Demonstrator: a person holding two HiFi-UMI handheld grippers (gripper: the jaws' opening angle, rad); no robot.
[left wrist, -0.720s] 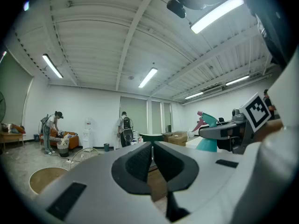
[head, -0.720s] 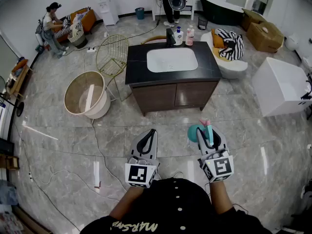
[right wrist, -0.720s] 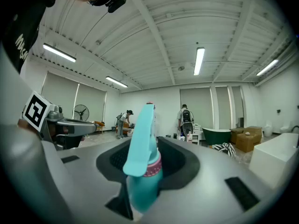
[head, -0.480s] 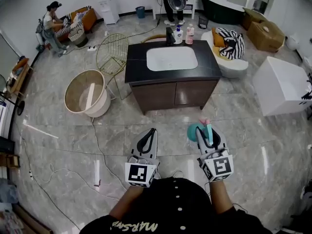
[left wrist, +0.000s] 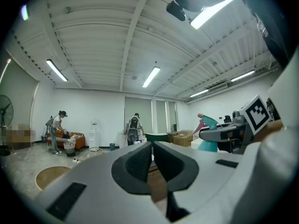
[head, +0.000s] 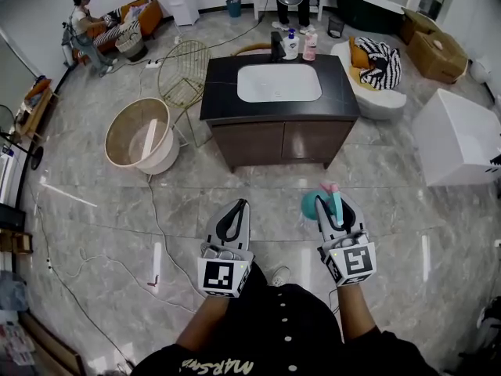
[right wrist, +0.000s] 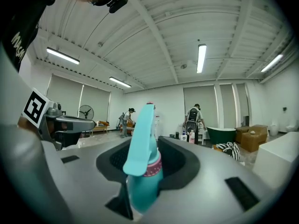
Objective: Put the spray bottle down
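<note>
A teal spray bottle [head: 319, 204] with a pink collar and pink nozzle tip sits upright between the jaws of my right gripper [head: 334, 209], which is shut on its neck. Seen in the right gripper view, the spray bottle [right wrist: 142, 171] fills the gap between the pads, its trigger head pointing away. My left gripper [head: 233, 220] is held level beside it at the left, shut with nothing in it. In the left gripper view its jaws [left wrist: 153, 162] meet, and the spray bottle [left wrist: 208, 133] shows at the right.
A dark-topped vanity cabinet [head: 279, 113] with a white sink [head: 279, 82] stands ahead, bottles [head: 291, 45] at its back edge. A round basket [head: 141, 143] and a wire chair [head: 183, 83] stand to its left, a white box [head: 460, 137] at the right. Cables [head: 153, 225] cross the marble floor. People [head: 84, 28] are at the far wall.
The view has shifted a little closer to the vanity; both grippers keep their places before me and the bottle stays in the right one.
</note>
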